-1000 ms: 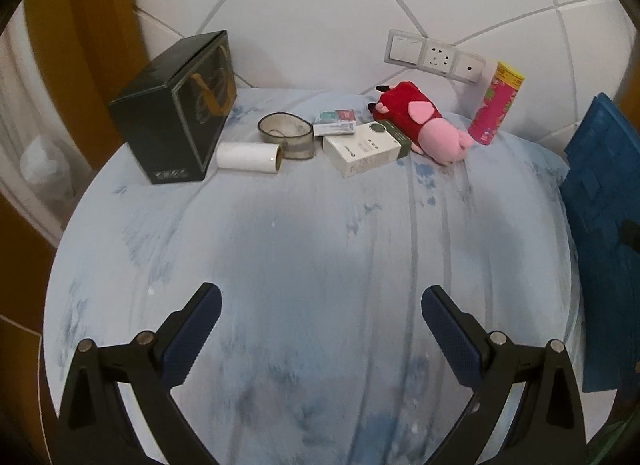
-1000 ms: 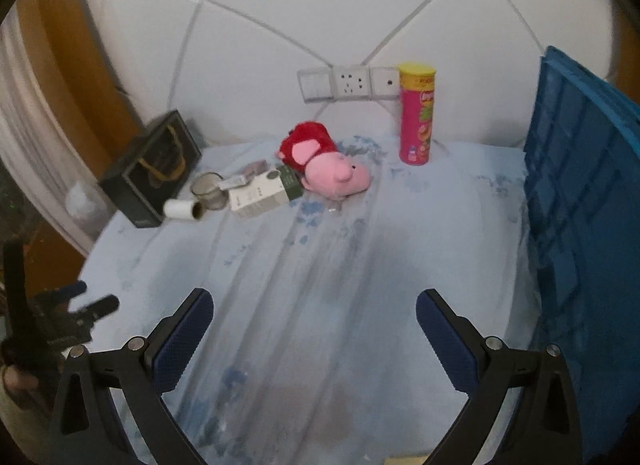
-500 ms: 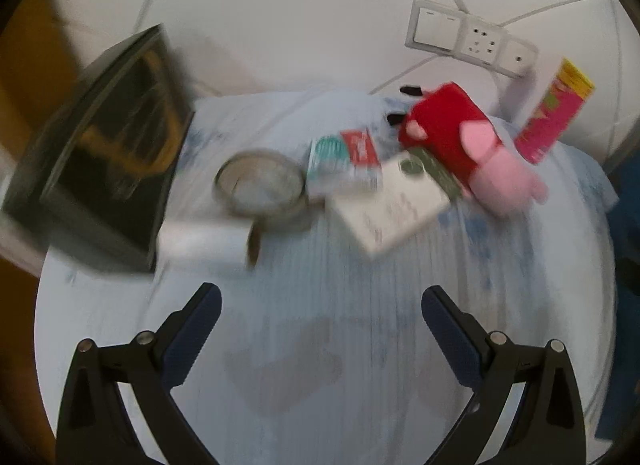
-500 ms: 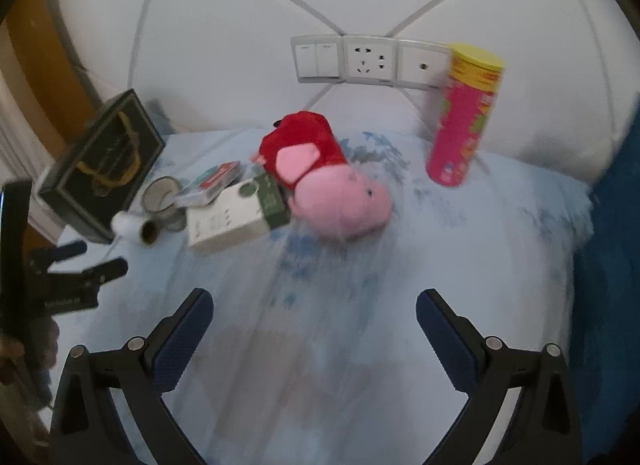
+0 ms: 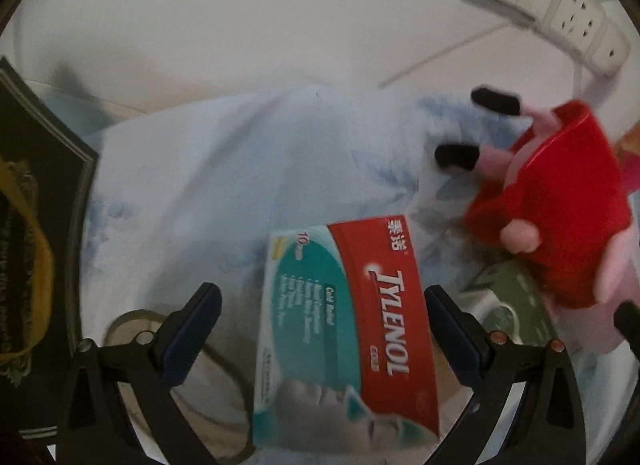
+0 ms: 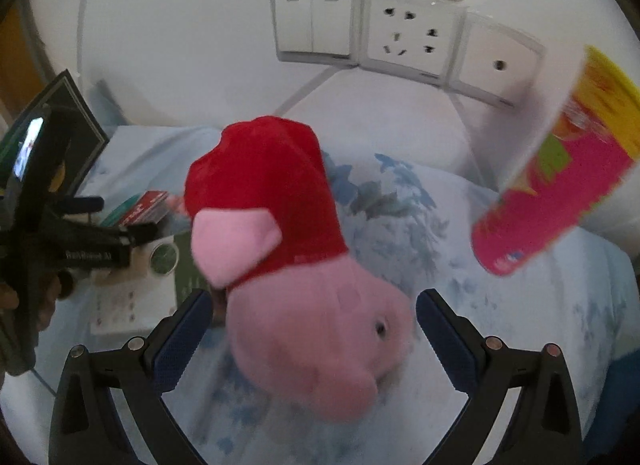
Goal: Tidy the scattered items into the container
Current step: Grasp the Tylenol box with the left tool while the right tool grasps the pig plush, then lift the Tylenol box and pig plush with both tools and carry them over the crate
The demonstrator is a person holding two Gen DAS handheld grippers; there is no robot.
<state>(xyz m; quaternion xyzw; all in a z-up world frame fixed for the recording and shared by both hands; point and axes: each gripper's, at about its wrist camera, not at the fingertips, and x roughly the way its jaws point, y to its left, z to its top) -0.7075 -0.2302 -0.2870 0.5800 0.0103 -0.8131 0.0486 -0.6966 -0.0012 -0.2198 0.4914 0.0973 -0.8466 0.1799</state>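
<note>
While your left gripper (image 5: 322, 339) straddles the medicine box (image 5: 344, 329) with jaws apart, your right gripper (image 6: 312, 339) sits spread around the pig toy's (image 6: 308, 305) head, left of the chip can (image 6: 560, 185).

Item count: one Tylenol box (image 5: 344, 329), one pig plush toy (image 6: 296, 285), one chip canister (image 6: 560, 189), one white-and-green carton (image 6: 136, 285), one black gift box (image 5: 32, 245), one clear tape roll (image 5: 132, 321).

Tylenol box (image 5: 344, 329) flat on cloth, red-teal face up; pink pig plush (image 6: 288, 257) in red dress at its 2 o'clock, lying down.
</note>
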